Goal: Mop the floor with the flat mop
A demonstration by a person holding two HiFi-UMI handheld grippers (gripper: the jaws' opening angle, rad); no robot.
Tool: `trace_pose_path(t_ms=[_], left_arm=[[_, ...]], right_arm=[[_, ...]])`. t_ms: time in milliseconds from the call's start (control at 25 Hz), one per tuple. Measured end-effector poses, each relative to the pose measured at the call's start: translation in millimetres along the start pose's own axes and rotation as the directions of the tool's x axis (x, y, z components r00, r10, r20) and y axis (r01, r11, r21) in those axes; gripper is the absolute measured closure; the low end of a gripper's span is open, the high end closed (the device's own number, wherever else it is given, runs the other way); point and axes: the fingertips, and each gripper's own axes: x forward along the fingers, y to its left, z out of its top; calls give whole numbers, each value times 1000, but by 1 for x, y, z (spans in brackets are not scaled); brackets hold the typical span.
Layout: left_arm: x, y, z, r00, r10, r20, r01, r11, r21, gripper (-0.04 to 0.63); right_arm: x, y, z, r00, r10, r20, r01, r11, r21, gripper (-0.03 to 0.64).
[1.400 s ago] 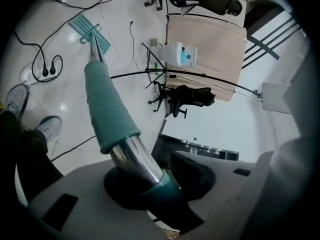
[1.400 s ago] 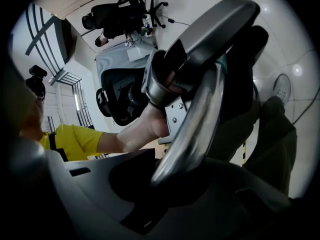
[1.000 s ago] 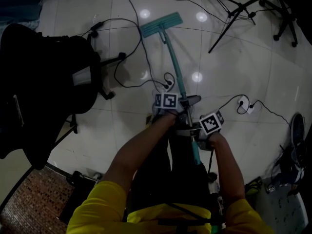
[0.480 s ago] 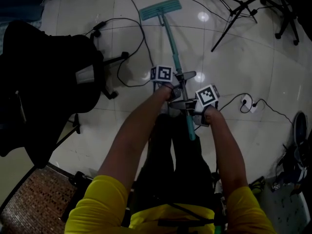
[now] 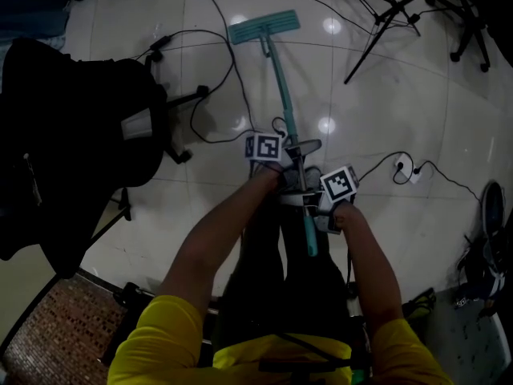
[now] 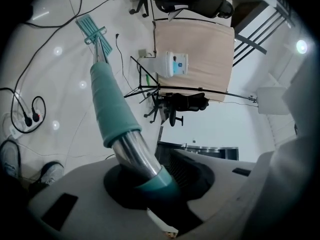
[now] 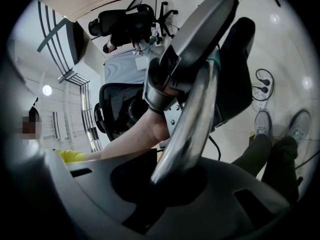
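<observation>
Left tool [image 5: 298,152] and right tool [image 5: 309,202] clamped on flat mop [image 5: 281,87], pole pointing forward, head on floor [image 5: 385,111]

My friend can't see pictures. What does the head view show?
Seen from above, a person in a yellow top grips a teal flat mop by its handle with the left gripper just ahead of the right gripper, the mop head on the shiny white floor. A black office chair stands at left; cables trail across the tiles.

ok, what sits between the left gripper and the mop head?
Head view: the teal handle runs from left gripper to mop head; a black cable loops on the tiles beside it.
</observation>
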Motion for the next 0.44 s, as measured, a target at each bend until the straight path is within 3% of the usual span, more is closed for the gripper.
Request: trace_pose_path(t_ms=[440], left_arm=[[-4, -13, -90, 999, 26, -29, -27, 999, -26, 448]], right_arm=[[-6, 13, -83, 1000, -12, -28, 13, 1000, 27, 568]])
